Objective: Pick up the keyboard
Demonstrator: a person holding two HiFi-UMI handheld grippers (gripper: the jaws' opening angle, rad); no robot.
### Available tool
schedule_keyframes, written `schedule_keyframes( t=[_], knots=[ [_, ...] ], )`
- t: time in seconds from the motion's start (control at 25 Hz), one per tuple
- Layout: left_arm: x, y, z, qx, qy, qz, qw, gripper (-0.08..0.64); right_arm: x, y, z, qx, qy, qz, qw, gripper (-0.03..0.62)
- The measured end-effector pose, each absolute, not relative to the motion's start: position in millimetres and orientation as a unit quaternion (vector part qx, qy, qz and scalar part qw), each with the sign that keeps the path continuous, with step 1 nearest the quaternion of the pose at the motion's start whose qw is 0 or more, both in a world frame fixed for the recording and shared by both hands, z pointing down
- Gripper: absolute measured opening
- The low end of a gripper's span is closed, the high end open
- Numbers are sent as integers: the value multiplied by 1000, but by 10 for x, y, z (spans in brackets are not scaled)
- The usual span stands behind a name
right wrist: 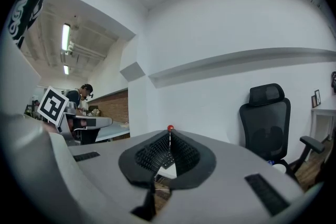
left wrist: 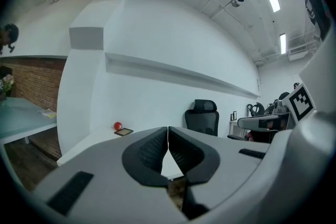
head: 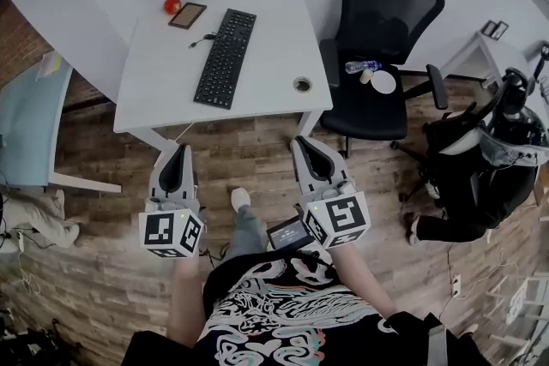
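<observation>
Our left gripper [head: 176, 152] and right gripper [head: 302, 143] hung low over the wooden floor [head: 257, 157], fingers [left wrist: 152, 150] pressed together on nothing, with the keyboard [head: 226, 57] well apart at twelve o'clock on the white desk [head: 154, 94]. We judged that arriving with fingers shut would merely shove it toward the red ball [head: 172, 5], and its cable [head: 202, 39] might snag. At two o'clock stood a black chair [head: 382, 21].

Bright even ceiling-strip light, soft shadows, strong fisheye bending, dark vignetted corners
</observation>
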State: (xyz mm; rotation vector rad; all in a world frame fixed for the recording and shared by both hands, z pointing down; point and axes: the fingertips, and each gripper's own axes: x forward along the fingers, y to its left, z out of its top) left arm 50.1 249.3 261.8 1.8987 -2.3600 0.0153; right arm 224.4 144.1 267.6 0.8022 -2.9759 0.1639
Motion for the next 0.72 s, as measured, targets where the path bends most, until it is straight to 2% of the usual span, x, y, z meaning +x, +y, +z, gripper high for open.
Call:
schedule_keyframes(
  t=[0.72],
  knots=[
    [-875,1201,2731,633,-771,8,72,20,973,280,2704,278,-957,66,40,29]
  ],
)
